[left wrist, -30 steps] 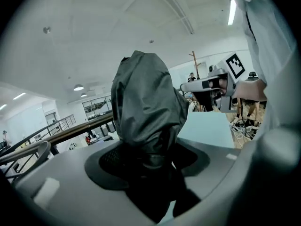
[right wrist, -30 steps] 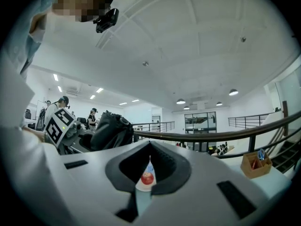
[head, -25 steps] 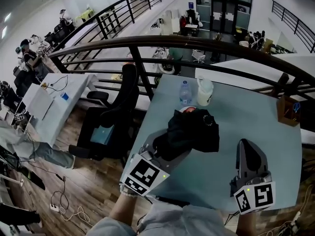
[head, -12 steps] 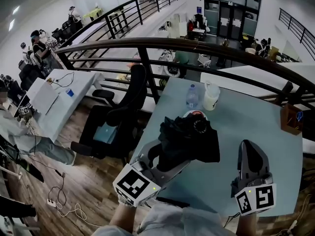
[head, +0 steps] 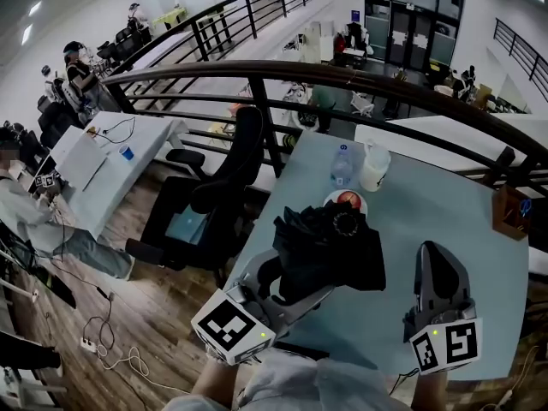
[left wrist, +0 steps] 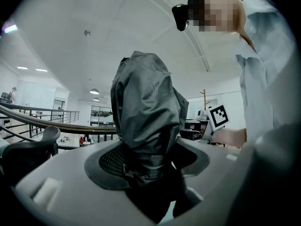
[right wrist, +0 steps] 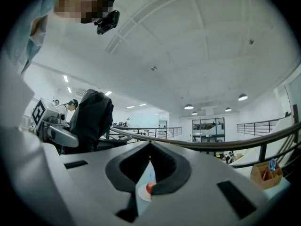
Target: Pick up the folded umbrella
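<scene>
The left gripper (head: 284, 274) is clamped on one end of the folded umbrella (head: 330, 245). The umbrella's long axis runs out along the jaws, above the table (head: 445, 199) and apparently clear of it. The right gripper (head: 435, 259) has its jaws together on nothing and hangs well apart to the right.

My left gripper (left wrist: 143, 166) is clamped on the folded umbrella (left wrist: 146, 112), which stands upright out of its jaws. Left of the umbrella, a dark railing (left wrist: 80, 125) runs across.

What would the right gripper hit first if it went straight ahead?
Likely nothing nearby: the right gripper, jaws shut and empty, points over the table toward the railing; depth is unclear.
</scene>
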A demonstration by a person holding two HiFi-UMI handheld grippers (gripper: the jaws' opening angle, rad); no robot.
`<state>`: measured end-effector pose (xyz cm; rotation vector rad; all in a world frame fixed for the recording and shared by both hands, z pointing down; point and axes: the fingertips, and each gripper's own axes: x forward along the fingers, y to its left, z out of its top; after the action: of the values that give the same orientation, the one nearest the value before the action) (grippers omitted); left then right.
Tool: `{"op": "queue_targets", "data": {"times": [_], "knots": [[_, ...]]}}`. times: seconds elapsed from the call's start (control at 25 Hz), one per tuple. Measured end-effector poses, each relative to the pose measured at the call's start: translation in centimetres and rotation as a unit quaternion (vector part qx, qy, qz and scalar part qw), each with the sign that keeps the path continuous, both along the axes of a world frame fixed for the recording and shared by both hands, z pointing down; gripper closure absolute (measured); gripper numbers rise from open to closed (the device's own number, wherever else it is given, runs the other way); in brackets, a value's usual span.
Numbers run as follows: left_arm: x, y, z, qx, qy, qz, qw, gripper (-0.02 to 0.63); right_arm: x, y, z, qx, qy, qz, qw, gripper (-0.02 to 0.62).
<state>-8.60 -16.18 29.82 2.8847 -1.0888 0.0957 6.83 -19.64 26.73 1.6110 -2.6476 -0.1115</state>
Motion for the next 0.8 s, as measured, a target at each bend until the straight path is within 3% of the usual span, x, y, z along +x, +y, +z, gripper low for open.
{"op": "queue_targets", "data": {"times": [0.24,0.68,0.8], "knots": [[0.1,0.2,-0.1,-0.019,-0.003,0.004,0.9998,0.322,-0.4,0.0,0.1,-0.004,0.004,-0.003,1.0,0.595],[-0.1,0.0,0.2,0.004,-0.007,0.015,0.9999,0.322,-0.9,0.1,0.1,-0.003,0.005,-0.003,1.0,0.595],[0.0,0.1,0.2,-0.009,-0.007,0.014,0.9998,0.322,-0.7,0.2,0.2,-0.005,0.004,0.0,1.0,0.595]]}}
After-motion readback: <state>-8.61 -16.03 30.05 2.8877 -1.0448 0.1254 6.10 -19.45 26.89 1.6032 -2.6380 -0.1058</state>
